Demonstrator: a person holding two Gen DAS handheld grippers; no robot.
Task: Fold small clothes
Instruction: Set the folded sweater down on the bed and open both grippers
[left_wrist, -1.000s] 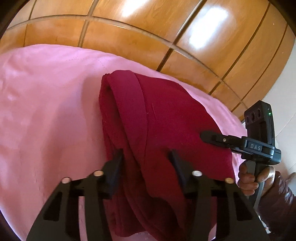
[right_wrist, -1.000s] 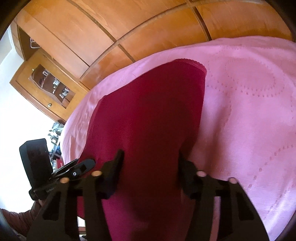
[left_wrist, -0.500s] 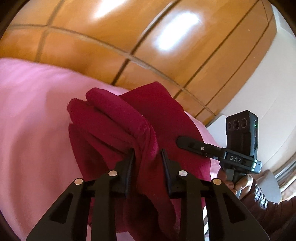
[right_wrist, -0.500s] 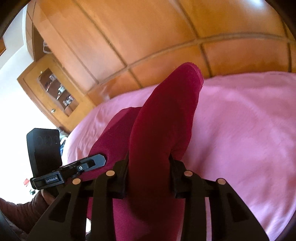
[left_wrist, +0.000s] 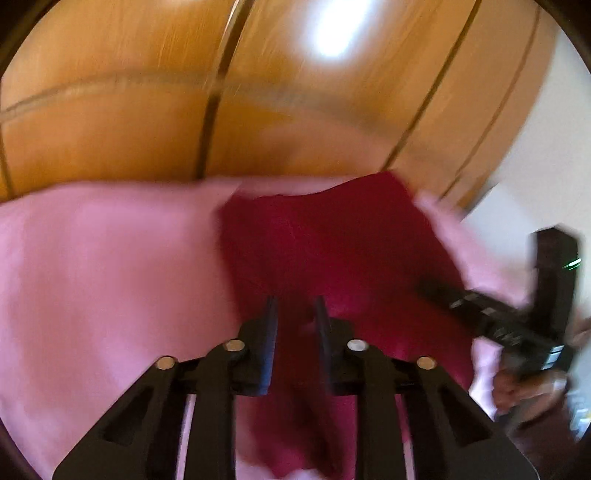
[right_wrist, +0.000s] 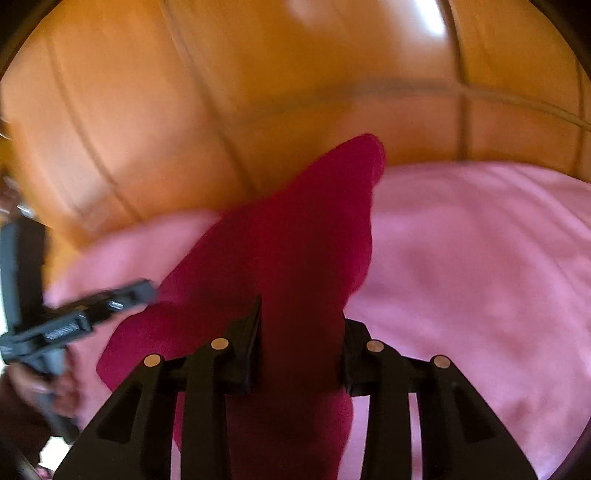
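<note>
A dark red garment (left_wrist: 325, 243) lies partly on the pink bed cover (left_wrist: 110, 277), with both grippers holding its near part. A thin fold passes between the fingers of my left gripper (left_wrist: 295, 308), whose jaws are closing on it. In the right wrist view the garment (right_wrist: 295, 240) rises as a thick raised fold with its tip in the air. My right gripper (right_wrist: 301, 314) is shut on that fold, which fills the gap between its fingers. Both views are blurred by motion.
Glossy wooden wardrobe panels (left_wrist: 147, 110) stand right behind the bed. The pink bed cover (right_wrist: 480, 277) stretches wide to the right. A person's hand (left_wrist: 517, 391) holds the other gripper's handle at the right edge, over pale floor or wall.
Both grippers closed on the red garment, lifted it off the cover and swung sideways with it. The left jaws narrowed. The bunched cloth in the left view now spreads flatter.
</note>
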